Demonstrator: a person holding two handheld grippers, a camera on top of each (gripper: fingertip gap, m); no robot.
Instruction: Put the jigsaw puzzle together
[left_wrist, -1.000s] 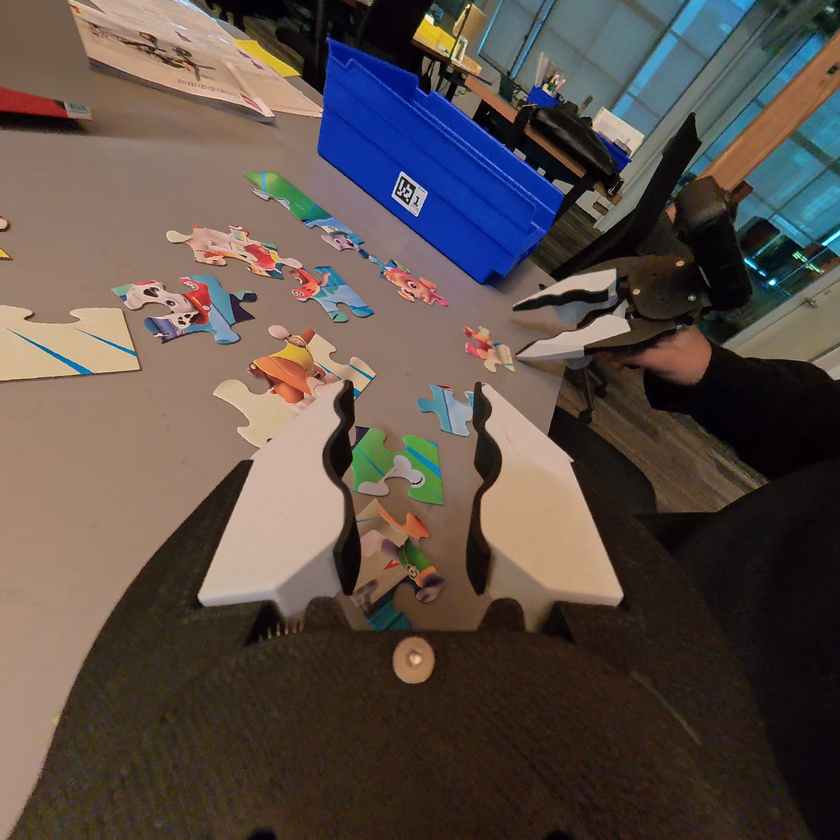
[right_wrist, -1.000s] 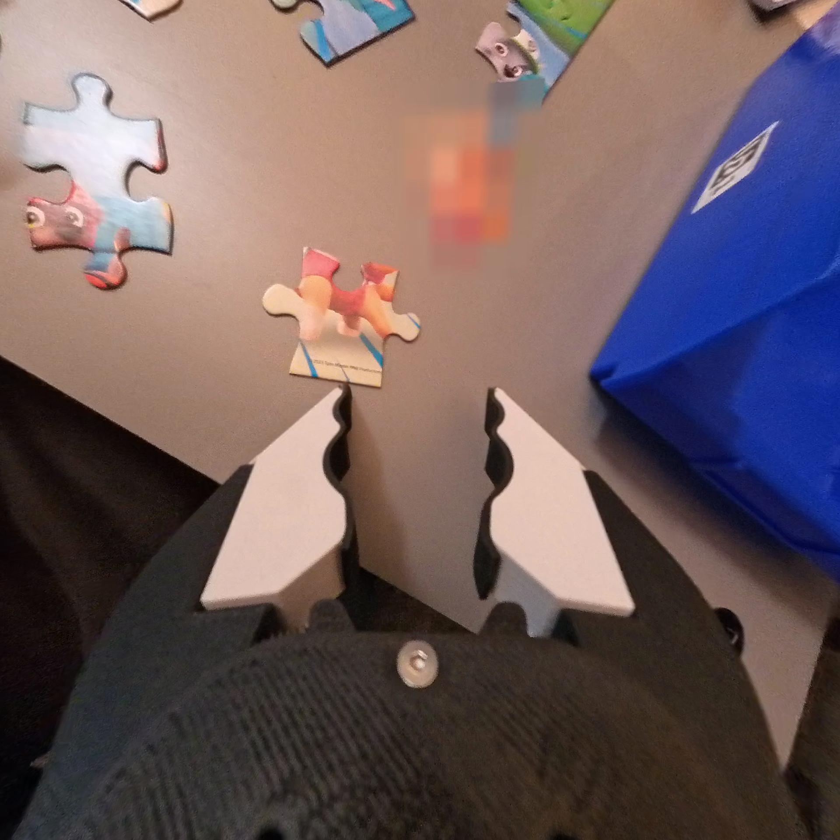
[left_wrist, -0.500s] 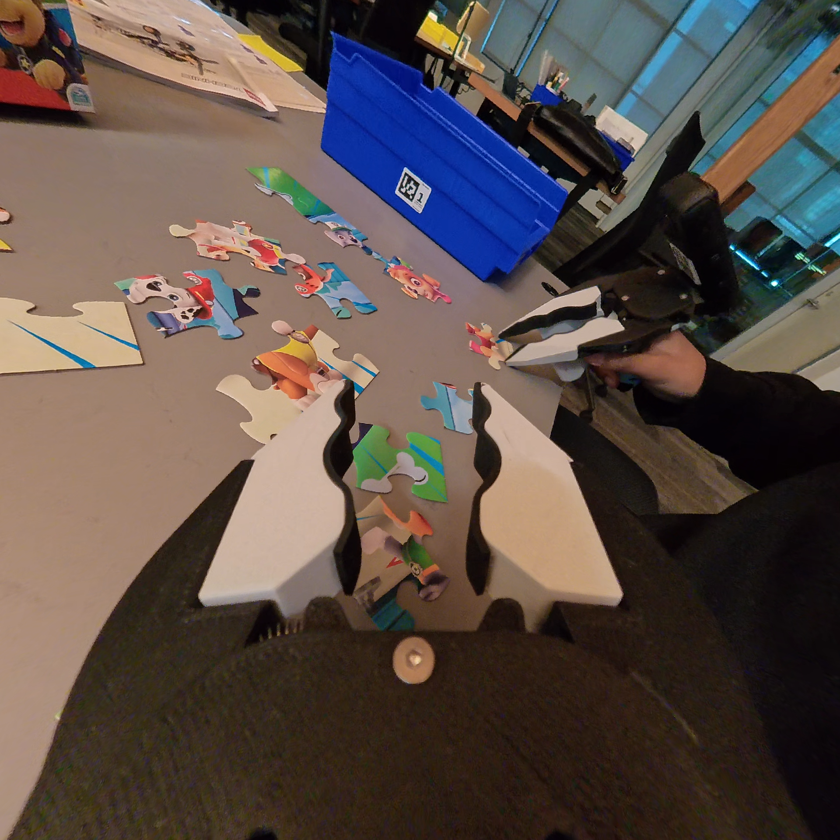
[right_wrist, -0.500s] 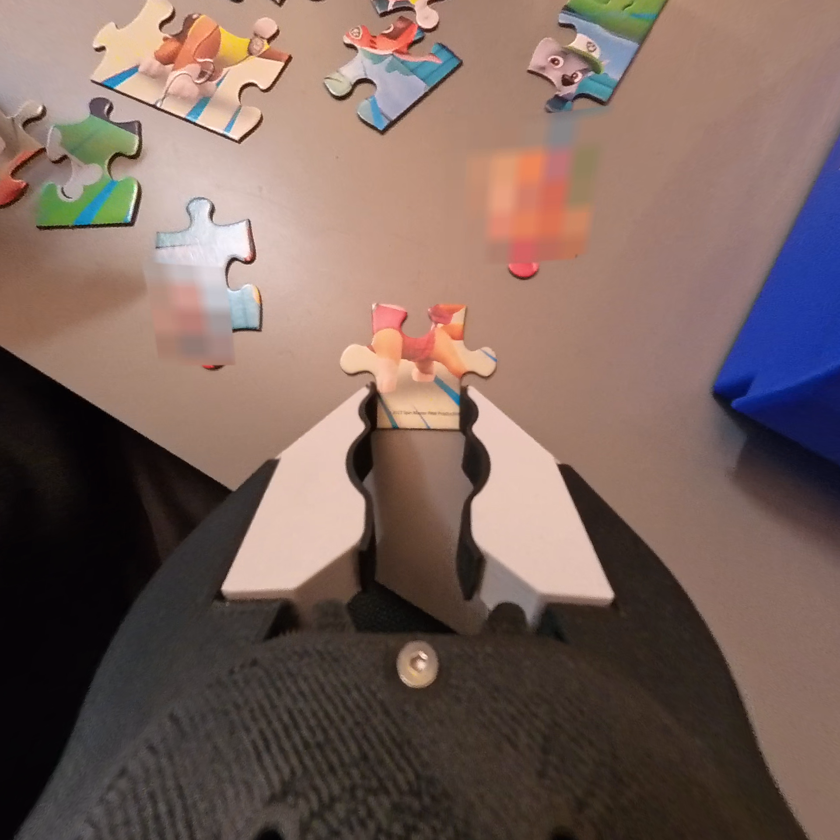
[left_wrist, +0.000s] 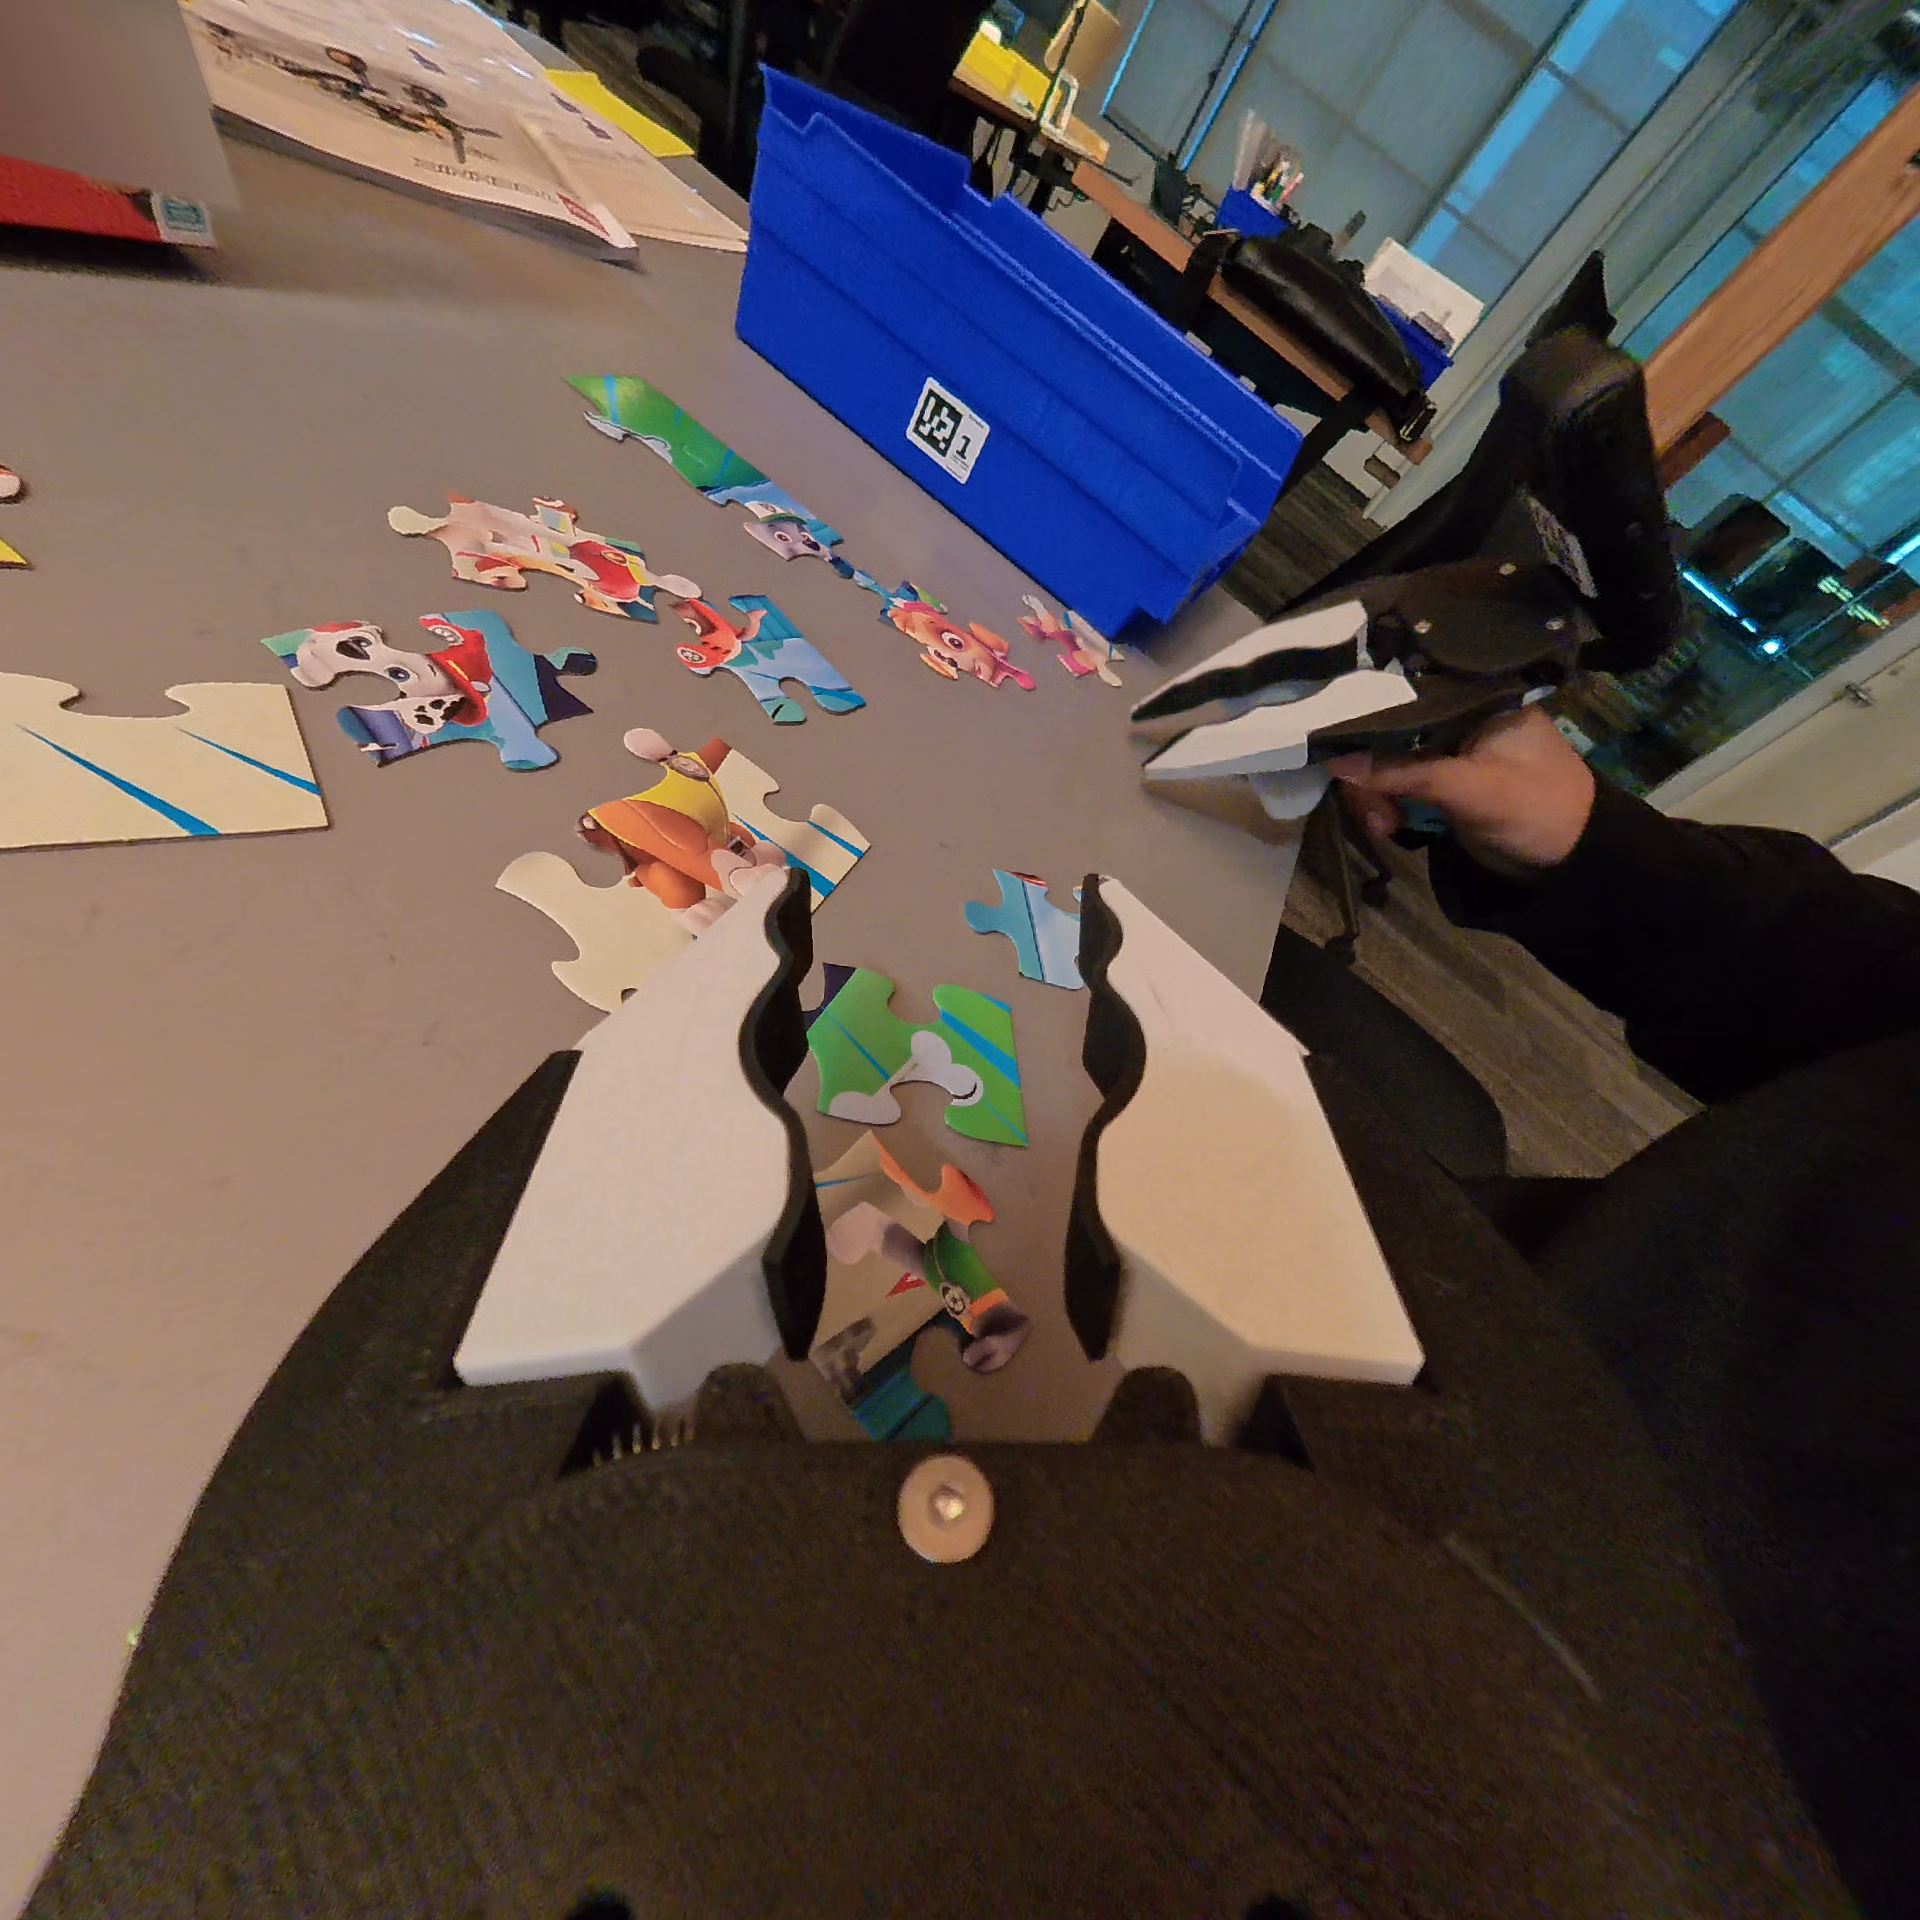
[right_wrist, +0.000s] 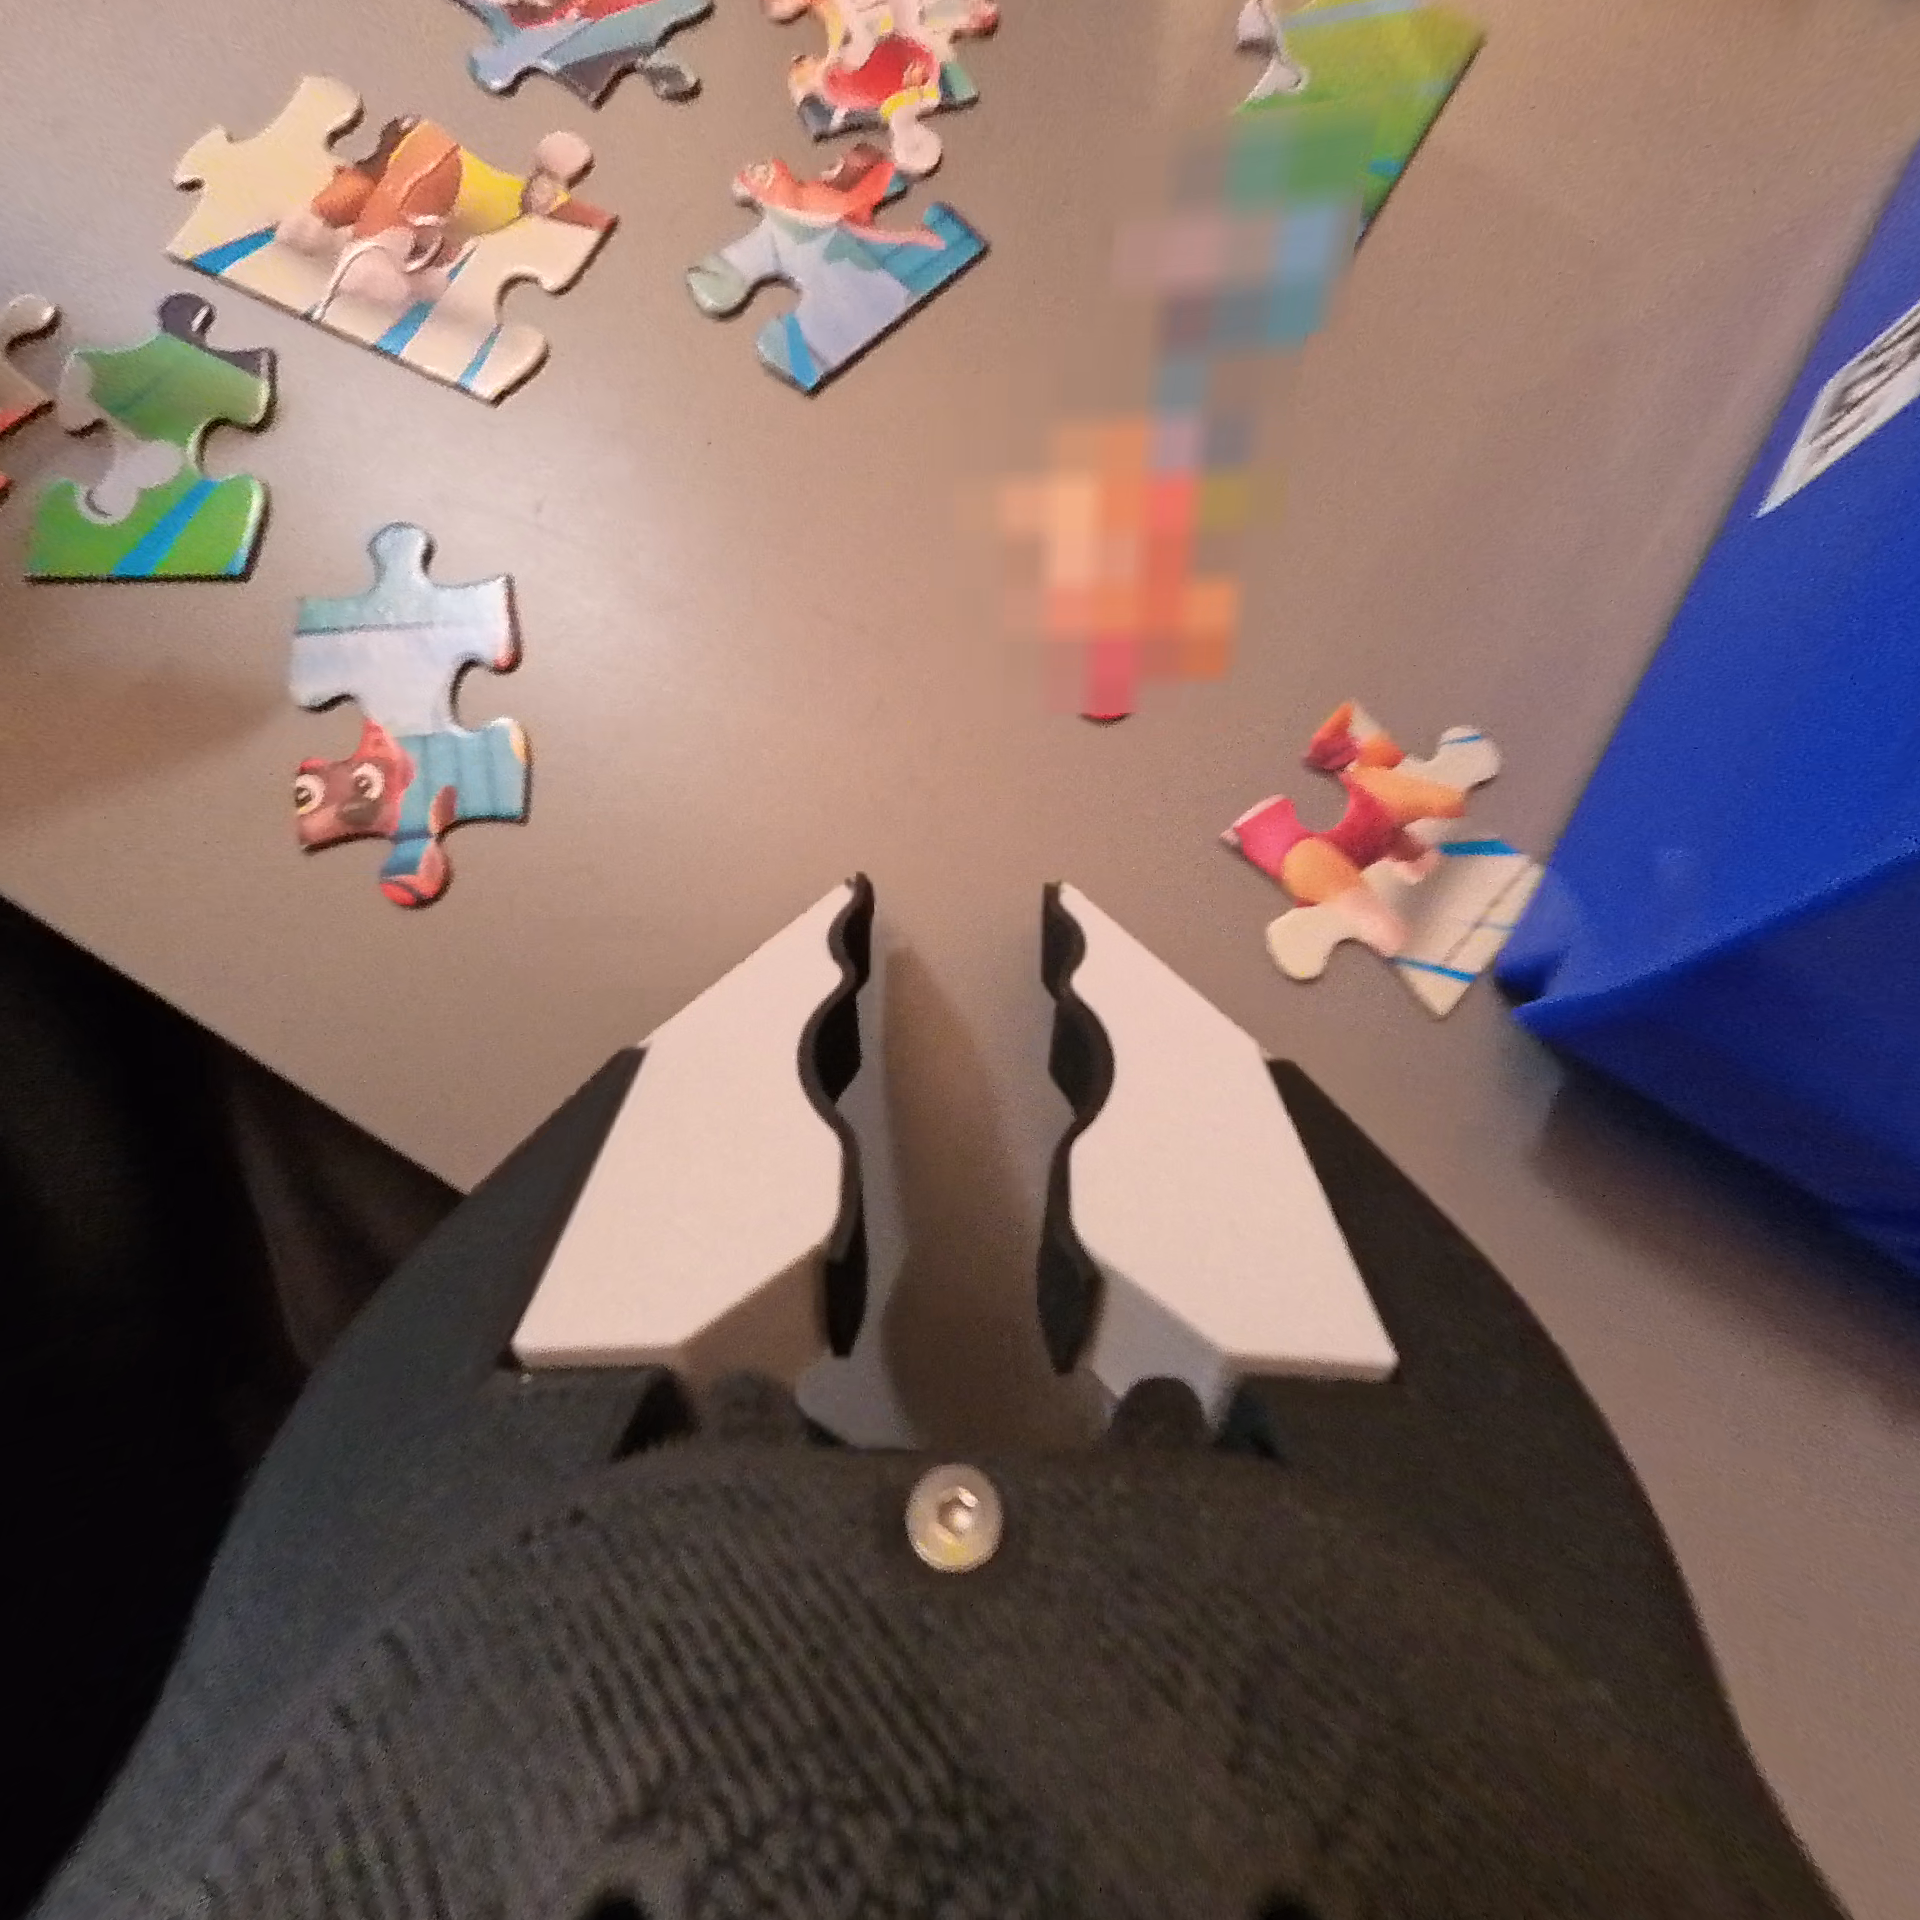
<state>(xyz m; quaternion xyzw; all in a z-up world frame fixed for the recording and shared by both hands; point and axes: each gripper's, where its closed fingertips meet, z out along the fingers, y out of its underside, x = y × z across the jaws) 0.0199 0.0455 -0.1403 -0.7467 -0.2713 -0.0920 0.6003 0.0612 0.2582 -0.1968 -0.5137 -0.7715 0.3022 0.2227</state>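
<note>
Both tools are released and empty: your right tool hangs over bare table, the pink puzzle piece at its two o'clock, touching the blue bin. Your left tool hovers above a green piece.

you've got a blue bin at the grey surface edge, booklets beyond, desks and windows behind.

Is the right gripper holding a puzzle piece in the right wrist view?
No: the right gripper stands open over bare grey table, and the nearest pink-and-orange puzzle piece lies off to its right.
</note>
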